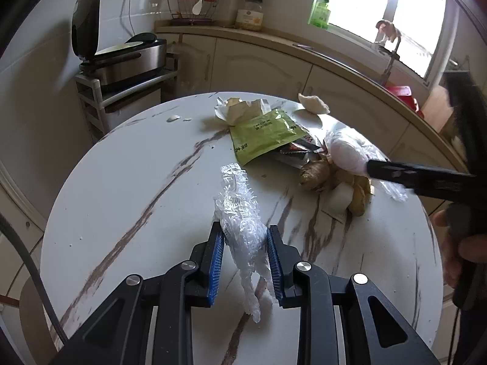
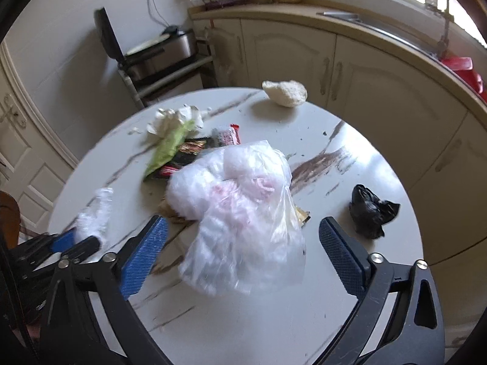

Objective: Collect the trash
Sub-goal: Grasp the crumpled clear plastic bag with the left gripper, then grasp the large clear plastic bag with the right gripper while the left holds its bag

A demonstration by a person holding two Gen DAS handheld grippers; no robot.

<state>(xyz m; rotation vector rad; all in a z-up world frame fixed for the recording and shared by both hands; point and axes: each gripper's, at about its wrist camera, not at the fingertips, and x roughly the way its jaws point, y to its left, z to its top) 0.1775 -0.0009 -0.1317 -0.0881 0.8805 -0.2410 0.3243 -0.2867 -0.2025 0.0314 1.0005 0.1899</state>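
Your left gripper point(image 1: 246, 240) pinches only a crumpled clear plastic film point(image 1: 240, 213) near the round marbled tabletop's point(image 1: 127, 182) near edge, so it may slip out, while your spread right gripper point(image 2: 243, 243) could snag the clear plastic bag point(image 2: 240, 213) mid-tabletop.

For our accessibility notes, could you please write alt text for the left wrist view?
The left gripper pinches crumpled clear plastic over a round marble table. Beyond lie a green packet, ginger and wrappers, where the right gripper's finger reaches a clear bag.
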